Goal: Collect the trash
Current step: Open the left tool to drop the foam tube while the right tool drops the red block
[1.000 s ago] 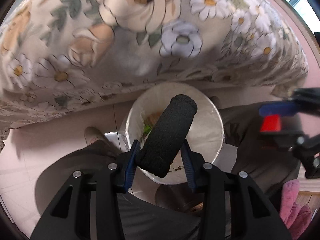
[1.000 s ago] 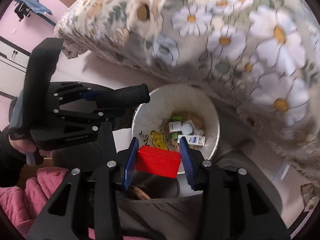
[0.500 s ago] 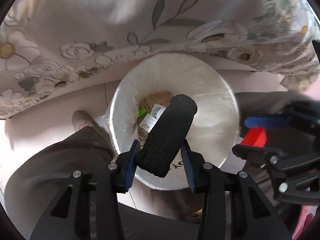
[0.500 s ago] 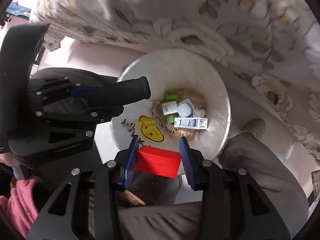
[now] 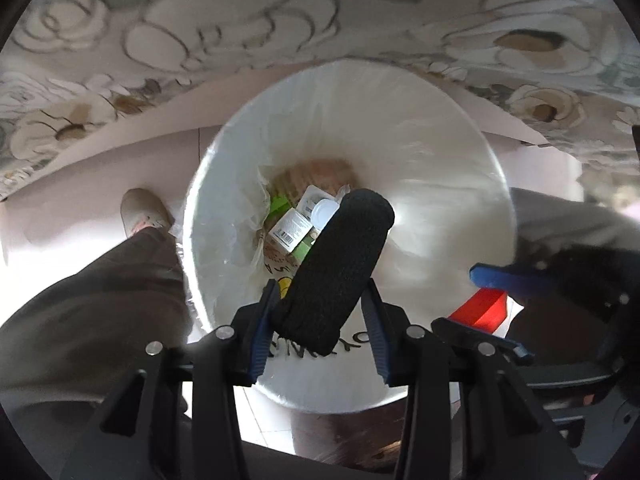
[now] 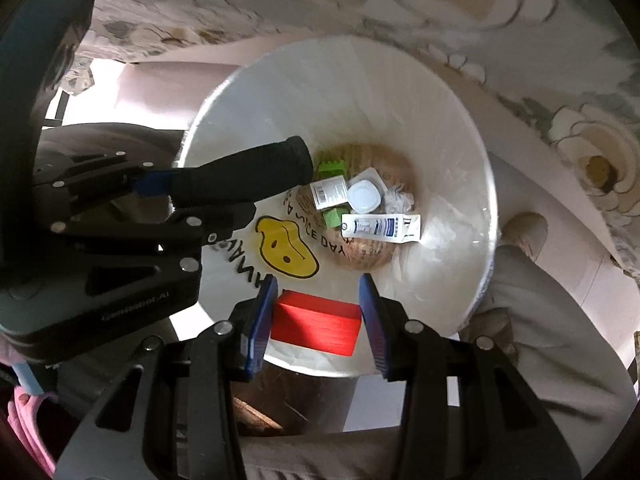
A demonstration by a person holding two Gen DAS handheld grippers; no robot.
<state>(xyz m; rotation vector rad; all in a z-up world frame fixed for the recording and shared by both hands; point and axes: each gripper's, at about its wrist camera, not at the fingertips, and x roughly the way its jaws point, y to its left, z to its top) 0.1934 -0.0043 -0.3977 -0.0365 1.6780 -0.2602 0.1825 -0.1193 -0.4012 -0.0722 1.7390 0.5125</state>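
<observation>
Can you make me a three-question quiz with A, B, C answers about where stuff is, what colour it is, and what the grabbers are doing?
1. Where is the trash bin?
A. on a shelf
B. on the floor below both hand-held grippers
C. on the flowered cloth

2. What colour is the block in the right hand-held gripper?
A. red
B. green
C. yellow

3. What is the left hand-held gripper doing?
A. standing open and empty
B. gripping a milk carton
C. gripping a black foam cylinder

Answers:
1 B, both wrist views look down into the white-lined bin.
2 A, the block between the blue pads is bright red.
3 C, the dark foam cylinder sits clamped between its pads over the bin.
</observation>
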